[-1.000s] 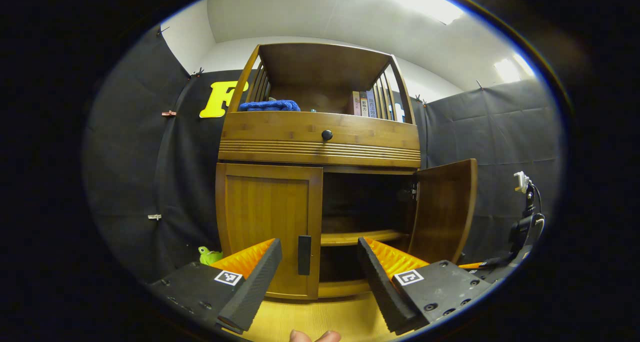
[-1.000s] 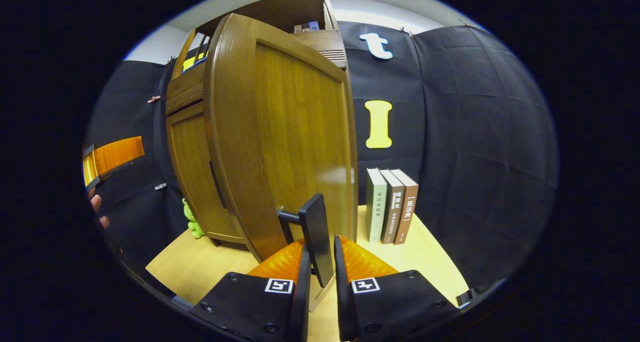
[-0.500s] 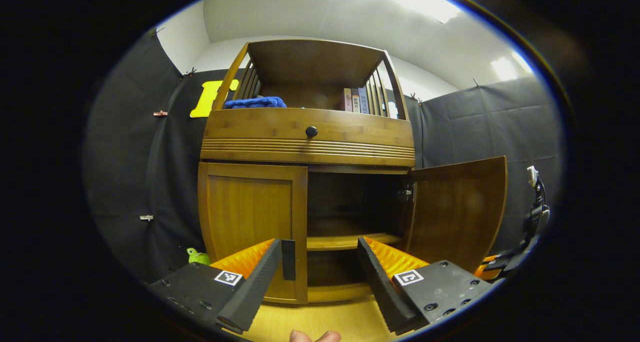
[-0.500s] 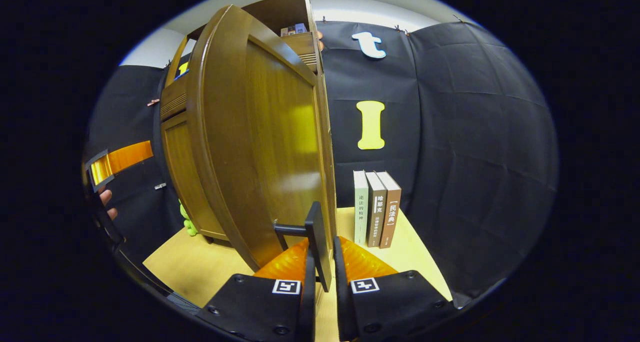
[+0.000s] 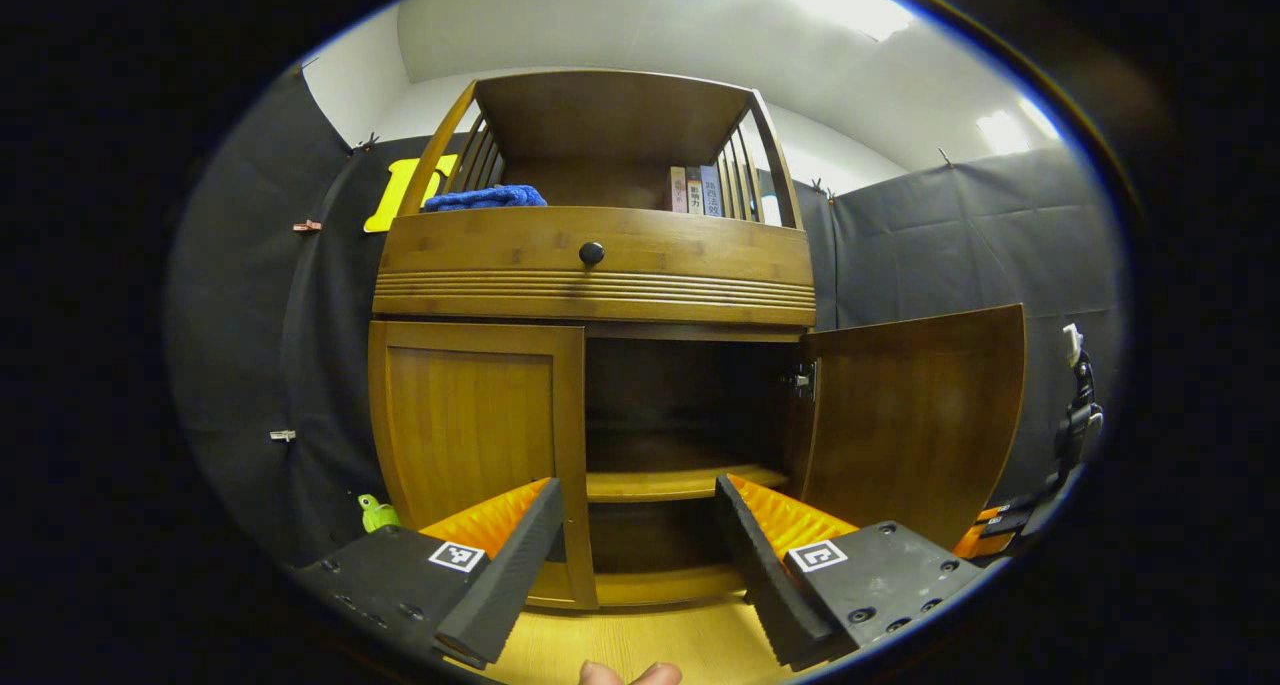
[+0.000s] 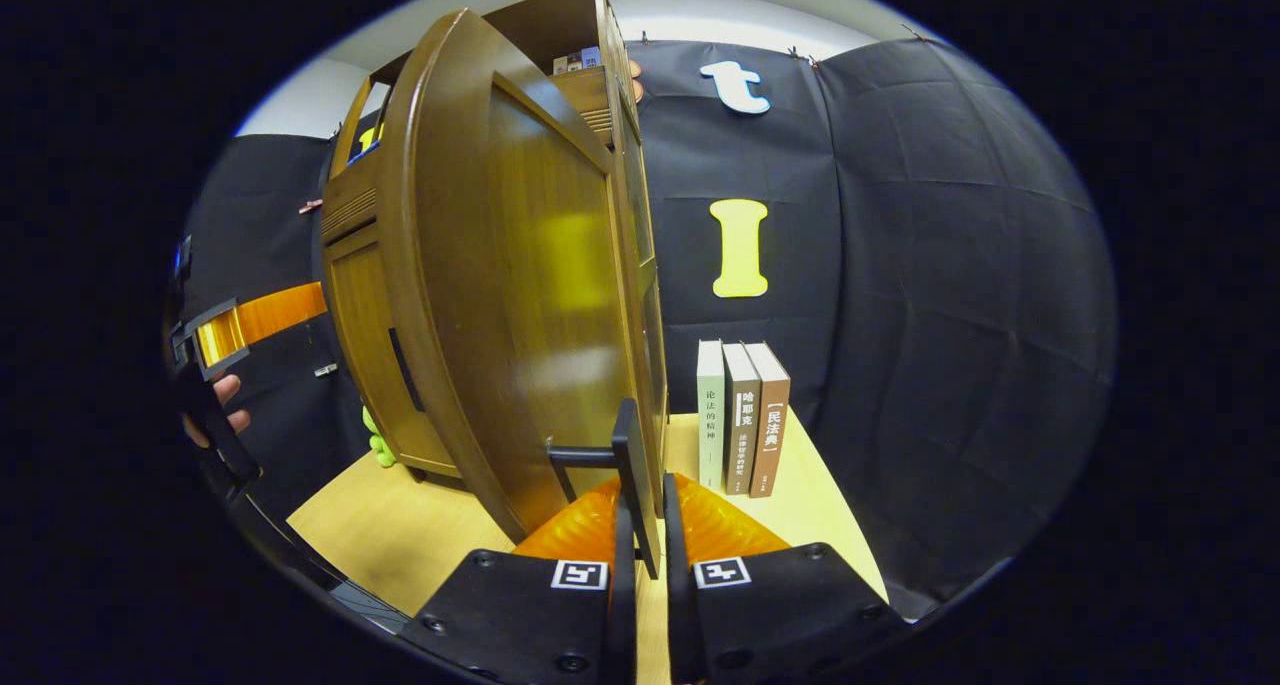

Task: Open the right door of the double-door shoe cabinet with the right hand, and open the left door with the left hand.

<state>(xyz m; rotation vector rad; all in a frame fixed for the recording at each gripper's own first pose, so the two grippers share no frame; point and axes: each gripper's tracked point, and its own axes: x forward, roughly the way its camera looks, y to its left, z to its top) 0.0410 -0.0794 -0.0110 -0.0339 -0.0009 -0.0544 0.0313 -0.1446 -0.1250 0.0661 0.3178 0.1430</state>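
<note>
The wooden shoe cabinet [image 5: 600,285] stands in front of my left gripper [image 5: 640,525], which is open with nothing between its fingers. The left door [image 5: 470,435] is closed; its dark handle sits behind my left finger [image 5: 520,555]. The right door [image 5: 915,415] is swung wide open, showing the dark inside and a shelf [image 5: 685,483]. In the right gripper view, my right gripper [image 6: 640,530] is shut on the right door's dark handle [image 6: 630,470], with the door panel [image 6: 510,295] just left of it. The left gripper [image 6: 250,320] and the hand holding it [image 6: 215,415] appear at the far left.
Three upright books [image 6: 745,415] stand on the yellow floor board right of the cabinet, close behind the open door. A green toy [image 5: 378,513] lies at the cabinet's left foot. A blue cloth [image 5: 485,198] and books [image 5: 693,190] sit on the top shelf above a drawer knob [image 5: 592,253].
The right door has swung further open with my right gripper still on its handle. The cabinet has slid left in the left gripper view, so the left door's handle went behind my left finger.
</note>
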